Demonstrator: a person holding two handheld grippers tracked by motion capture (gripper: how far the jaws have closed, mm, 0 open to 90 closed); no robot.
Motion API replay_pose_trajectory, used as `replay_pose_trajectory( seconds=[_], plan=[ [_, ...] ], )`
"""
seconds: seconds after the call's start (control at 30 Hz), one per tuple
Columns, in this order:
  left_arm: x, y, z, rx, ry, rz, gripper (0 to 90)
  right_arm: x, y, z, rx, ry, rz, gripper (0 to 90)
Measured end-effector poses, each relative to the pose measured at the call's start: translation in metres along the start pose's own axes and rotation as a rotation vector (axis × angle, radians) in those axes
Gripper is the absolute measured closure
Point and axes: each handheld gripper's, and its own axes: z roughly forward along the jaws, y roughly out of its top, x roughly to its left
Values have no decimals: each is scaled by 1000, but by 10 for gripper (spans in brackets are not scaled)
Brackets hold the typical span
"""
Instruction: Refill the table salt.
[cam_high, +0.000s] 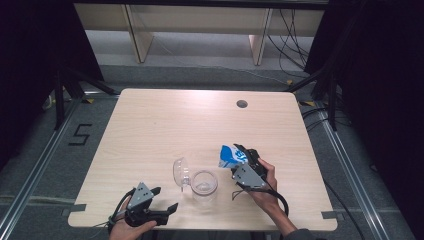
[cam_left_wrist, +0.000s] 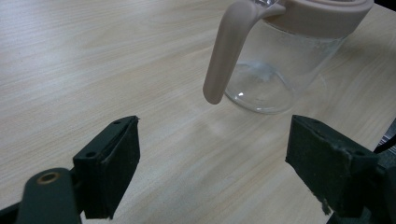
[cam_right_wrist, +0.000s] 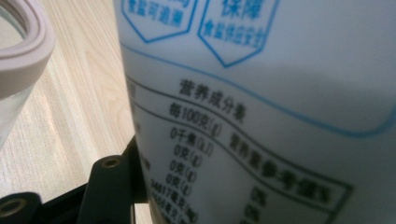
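Nearest me, my left gripper (cam_high: 162, 200) hangs spread wide and empty, just short of the glass jar (cam_high: 204, 186); my right gripper (cam_high: 243, 157) pinches the white-and-blue bag (cam_high: 231, 155) just right of that jar, above the table (cam_high: 165, 125).

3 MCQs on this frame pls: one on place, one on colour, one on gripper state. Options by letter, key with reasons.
1. Where is the glass jar relative to the white and blue bag?
A. to its left, nearer the person
B. to its right
C. beyond it, at the table's far edge

2. What colour are the jar's rim and handle?
A. green
B. pale pink
C. black

3. What is the state of the left gripper?
A. shut on the jar
B. shut on the bag
C. open, holding nothing

Key: 1 A, as the high view shows. 2 B, as the left gripper view shows. 3 C, its jaws stand apart over bare table.
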Motion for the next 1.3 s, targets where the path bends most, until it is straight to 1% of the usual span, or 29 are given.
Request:
replay_pose_trajectory(
  seconds=[0.03, 0.07, 0.1, 0.13, 0.17, 0.2, 0.23, 0.27, 0.3, 0.47, 0.5, 0.63, 0.7, 0.73, 0.77, 0.87, 0.9, 0.93, 0.97, 1.03, 1.07, 1.1, 1.13, 1.17, 1.2, 1.23, 1.27, 1.3],
  plan=[
    [0, 0, 0, 0, 0, 0, 171, 0, 0, 0, 0, 0, 0, 428],
    [0, 0, 0, 0, 0, 0, 171, 0, 1, 0, -3, -3, -10, 428],
    [0, 0, 0, -1, -1, 1, 171, 1, 2, -1, 1, -10, -37, 429],
    [0, 0, 0, -1, -1, 1, 171, 1, 2, -1, 1, -10, -37, 429],
    [0, 0, 0, -3, -1, -4, 171, 1, 2, 0, -2, -14, -58, 429],
    [0, 0, 0, 0, 0, 0, 171, 2, 3, -1, 3, -13, -58, 430],
    [0, 0, 0, 0, 1, 0, 171, 4, 3, -1, 6, -10, -69, 430],
    [0, 0, 0, -6, 0, -5, 171, 4, 3, -1, 6, -10, -69, 430],
    [0, 0, 0, -8, 1, -6, 171, 6, 4, 0, 8, -13, -83, 430],
    [0, 0, 0, -10, -1, -7, 171, 8, 5, 0, 11, -14, -105, 430],
    [1, 0, 0, -12, -2, 12, 171, 9, 6, 0, 11, -17, -112, 430],
    [1, 0, 0, -11, 1, 18, 171, 10, 7, 0, 8, -13, -124, 433],
    [1, 0, 0, -8, 2, 17, 171, 11, 7, 0, 8, -12, -140, 433],
    [0, 0, 0, -6, 3, 1, 171, 12, 8, -1, 10, -9, -147, 433],
    [0, 0, 0, -2, 1, 0, 171, 13, 9, -1, 9, -12, -159, 433],
    [0, 0, 0, -2, 1, 0, 171, 13, 10, -2, 6, -8, -160, 433],
    [0, 0, 0, -2, 3, 1, 171, 13, 11, -2, 5, -13, -172, 433],
    [0, 0, 0, -2, 3, 1, 172, 13, 11, -2, 5, -13, -172, 433],
    [0, 0, 0, -3, 3, -2, 172, 12, 11, -1, -2, -14, -198, 433],
    [0, 0, 0, 1, 9, 6, 171, 13, 11, -2, 2, -18, -194, 433],
    [-1, 0, 0, 0, 3, 4, 171, 12, 11, -1, -9, -27, -217, 433],
    [-1, 0, 0, 7, 11, 11, 172, 13, 12, -2, 2, -15, -206, 434],
    [-1, 0, 0, 7, 9, 20, 172, 12, 13, -1, -9, -22, -261, 436],
    [-1, 0, 0, 7, 9, 20, 172, 12, 13, -1, -9, -22, -261, 436],
    [-1, 0, 0, 7, 10, 20, 172, 14, 12, -2, 2, -24, -233, 436],
    [-1, 0, 0, 7, 10, 19, 172, 14, 12, -1, 0, -24, -253, 436],
    [-1, 0, 0, 6, 10, 18, 172, 15, 12, -1, -1, -27, -246, 436],
    [-1, 0, 0, 6, 10, 20, 172, 15, 13, 0, -6, -26, -282, 436]
  ],
)
